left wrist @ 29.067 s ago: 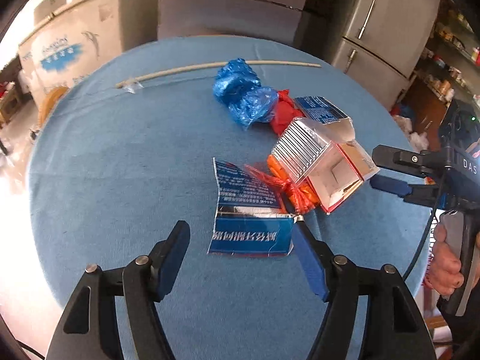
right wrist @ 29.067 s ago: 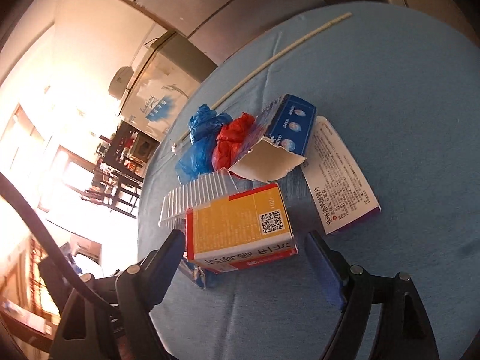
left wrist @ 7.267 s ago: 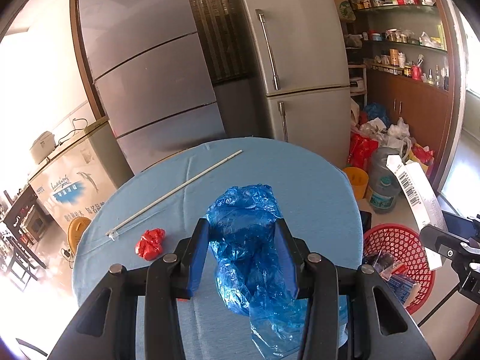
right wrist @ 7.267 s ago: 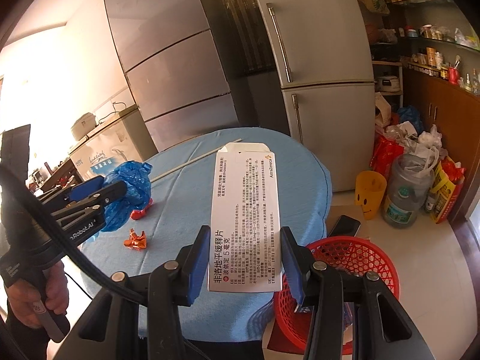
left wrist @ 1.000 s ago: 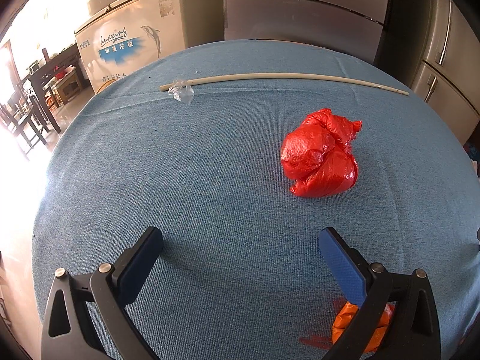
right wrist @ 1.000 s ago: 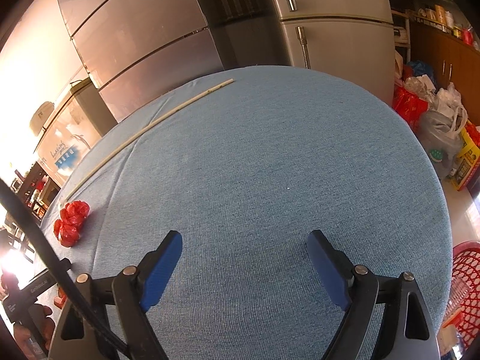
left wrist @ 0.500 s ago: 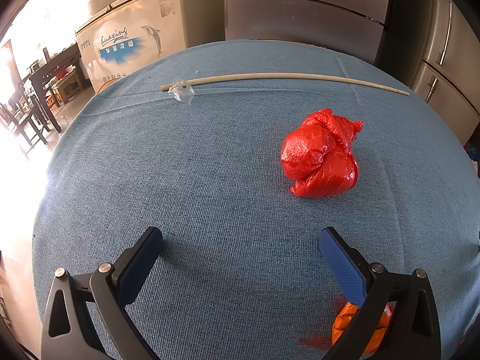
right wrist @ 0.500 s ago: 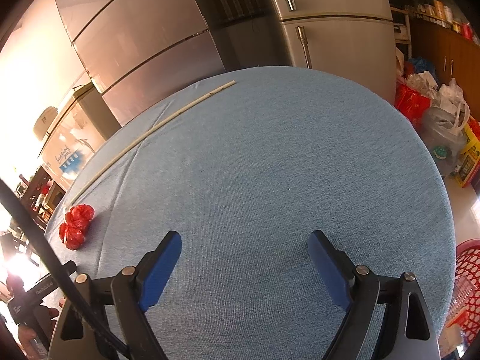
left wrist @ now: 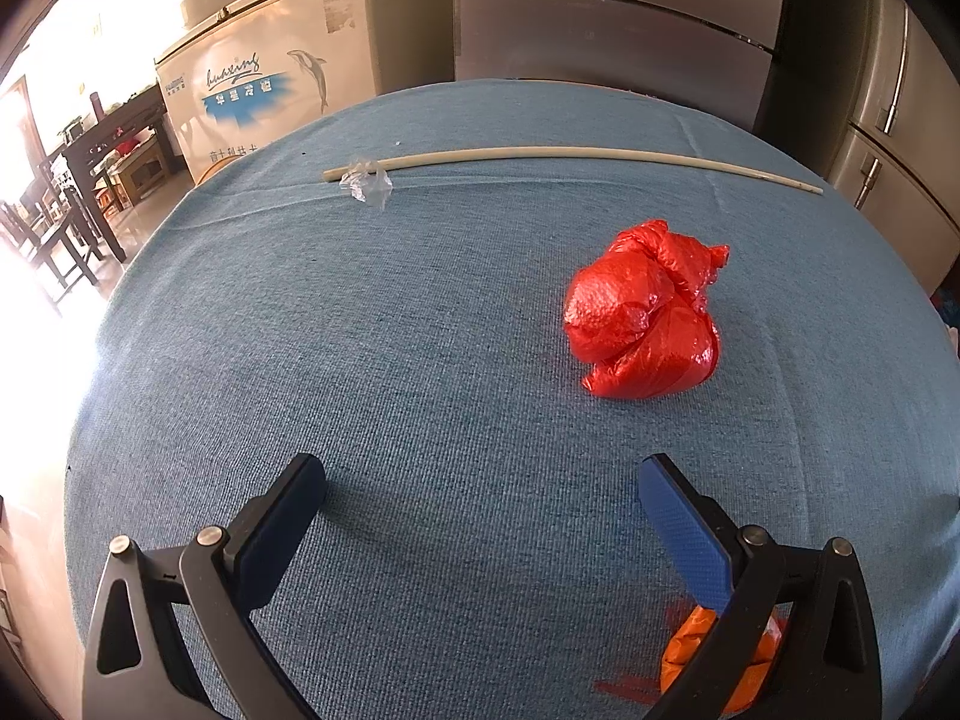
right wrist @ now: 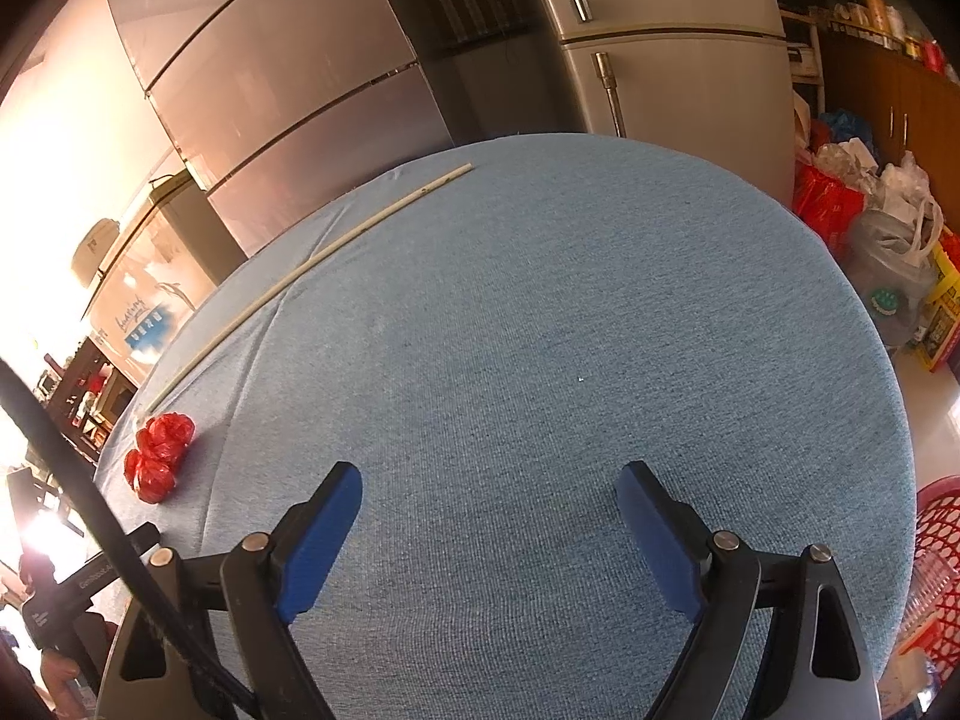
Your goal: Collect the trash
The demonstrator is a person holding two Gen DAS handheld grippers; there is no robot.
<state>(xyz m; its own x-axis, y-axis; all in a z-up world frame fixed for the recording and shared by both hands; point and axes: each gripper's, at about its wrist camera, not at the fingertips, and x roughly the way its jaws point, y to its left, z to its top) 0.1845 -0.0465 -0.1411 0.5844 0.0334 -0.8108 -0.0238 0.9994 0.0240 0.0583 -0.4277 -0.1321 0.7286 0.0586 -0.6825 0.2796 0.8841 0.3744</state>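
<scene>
Left gripper (left wrist: 480,492) open, empty; red bag (left wrist: 645,315) beyond it on table (left wrist: 360,330). Right gripper (right wrist: 489,501) open, empty.

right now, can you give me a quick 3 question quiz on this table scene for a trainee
1. True or false: the left hand-held gripper is shut on the red plastic bag.
2. What lies at the left end of the long pale stick in the left wrist view? A) crumpled clear plastic B) a bottle cap C) a spoon
3. Fill in: in the right wrist view, the red mesh basket stands off the table's ____ edge.

Key
1. False: both the left and the right hand-held gripper are open and empty above the blue tablecloth.
2. A, the crumpled clear plastic.
3. Right.
</scene>
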